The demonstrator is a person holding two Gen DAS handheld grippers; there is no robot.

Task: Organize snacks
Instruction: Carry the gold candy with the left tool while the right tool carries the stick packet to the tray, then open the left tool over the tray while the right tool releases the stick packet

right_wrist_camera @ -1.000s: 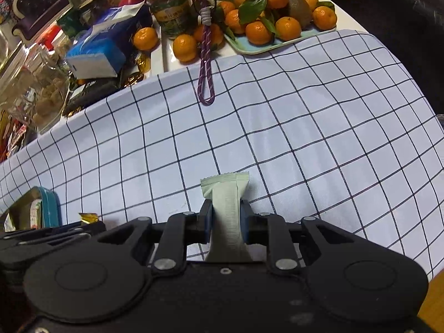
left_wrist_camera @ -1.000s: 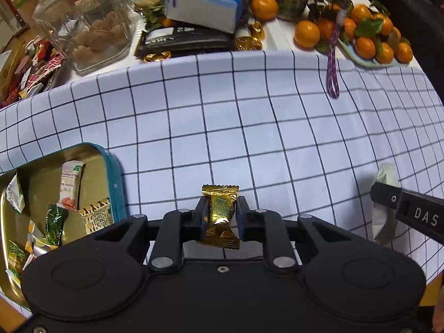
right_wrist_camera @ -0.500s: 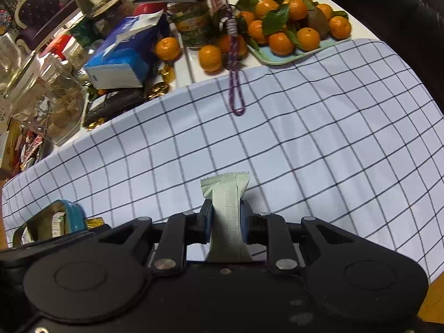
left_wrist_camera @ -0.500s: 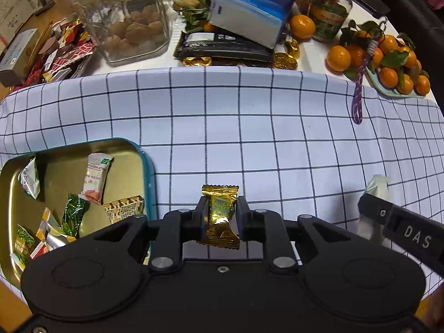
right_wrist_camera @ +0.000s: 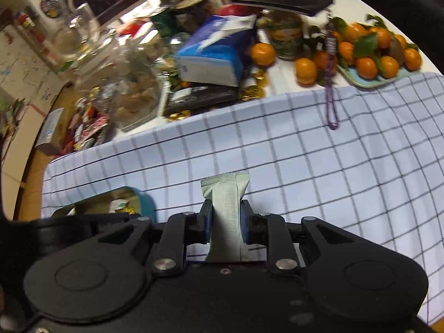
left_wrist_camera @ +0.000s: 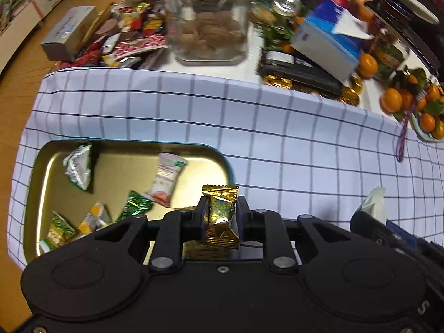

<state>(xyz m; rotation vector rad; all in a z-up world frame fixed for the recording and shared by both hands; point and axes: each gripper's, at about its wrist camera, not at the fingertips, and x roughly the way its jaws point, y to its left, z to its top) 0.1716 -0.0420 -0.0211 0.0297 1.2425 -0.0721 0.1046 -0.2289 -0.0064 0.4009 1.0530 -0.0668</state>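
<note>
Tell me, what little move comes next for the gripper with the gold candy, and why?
Probably carry it a bit further left, then let go. The left gripper is clamped on the gold candy right at the tin's right rim, not yet over its middle.

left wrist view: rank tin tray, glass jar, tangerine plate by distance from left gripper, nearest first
From the left gripper, shut on a gold candy:
1. Tin tray, just ahead, left.
2. Glass jar, far, past the checked cloth.
3. Tangerine plate, far right edge.
</note>
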